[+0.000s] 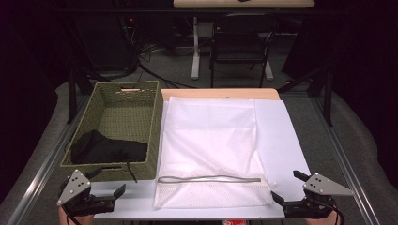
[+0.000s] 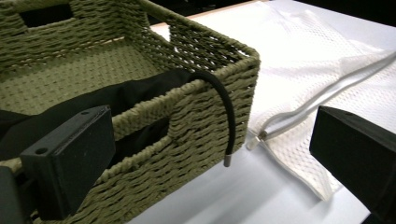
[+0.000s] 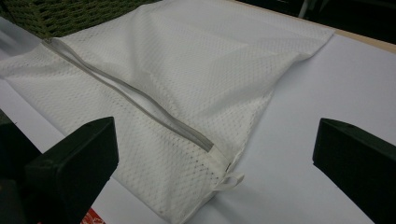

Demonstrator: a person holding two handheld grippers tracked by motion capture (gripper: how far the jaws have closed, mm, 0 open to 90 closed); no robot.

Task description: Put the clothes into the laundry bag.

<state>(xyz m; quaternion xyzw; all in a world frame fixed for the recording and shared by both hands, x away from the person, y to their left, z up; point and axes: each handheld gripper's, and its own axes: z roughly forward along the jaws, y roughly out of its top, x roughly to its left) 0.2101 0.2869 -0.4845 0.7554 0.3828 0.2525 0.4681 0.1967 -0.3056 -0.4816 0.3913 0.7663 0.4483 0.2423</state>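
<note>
A green woven basket (image 1: 157, 126) stands on the left of the white table (image 1: 281, 136), with a black garment (image 1: 108, 147) lying in it. A black cord (image 2: 224, 102) from the garment hangs over the basket's (image 2: 210, 107) front wall. A white mesh bag (image 1: 211, 136) lies flat beside it, its grey zipper (image 1: 209, 178) running along the near end. My left gripper (image 1: 109, 180) is open in front of the basket's near corner. My right gripper (image 1: 285, 184) is open by the bag's (image 3: 187, 60) near right corner, where the zipper (image 3: 140, 100) ends at a small fabric loop (image 3: 231, 179).
The table's front edge runs just behind both grippers. Bare tabletop (image 3: 327, 93) lies to the right of the bag. A small red item (image 1: 233, 222) peeks out at the front edge. A chair (image 1: 239, 42) and a desk stand beyond the table in the dark room.
</note>
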